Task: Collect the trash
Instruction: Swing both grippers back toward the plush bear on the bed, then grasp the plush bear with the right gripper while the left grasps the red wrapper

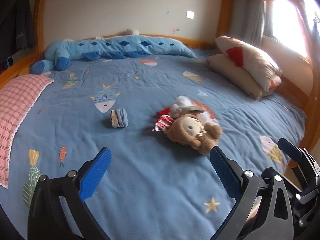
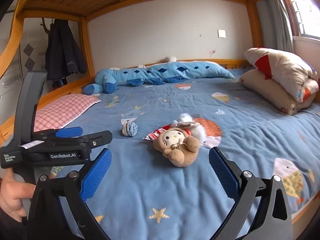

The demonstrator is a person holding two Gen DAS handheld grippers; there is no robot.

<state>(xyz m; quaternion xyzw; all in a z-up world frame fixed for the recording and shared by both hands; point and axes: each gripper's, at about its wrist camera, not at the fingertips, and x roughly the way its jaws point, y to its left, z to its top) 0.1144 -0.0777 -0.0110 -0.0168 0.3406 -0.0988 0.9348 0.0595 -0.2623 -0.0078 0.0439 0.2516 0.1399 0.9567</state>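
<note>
A red-and-white snack wrapper (image 1: 163, 122) (image 2: 153, 135) lies on the blue bed sheet (image 1: 152, 180), partly under a brown plush toy (image 1: 195, 133) (image 2: 177, 147). White crumpled tissue (image 1: 183, 101) (image 2: 187, 118) and a flat beige packet (image 1: 191, 110) (image 2: 185, 124) lie just behind the toy. My left gripper (image 1: 160, 172) is open and empty, above the sheet in front of the pile. My right gripper (image 2: 160, 172) is open and empty, also short of the toy; it shows at the right edge of the left wrist view (image 1: 290, 150).
A rolled blue sock (image 1: 119, 118) (image 2: 130, 129) lies left of the pile. A pink checked pillow (image 1: 16, 108) is at the left, a long blue plush (image 1: 112, 49) along the wall, a folded quilt (image 1: 248, 66) at the right. A wooden bunk frame (image 2: 86, 46) surrounds the bed.
</note>
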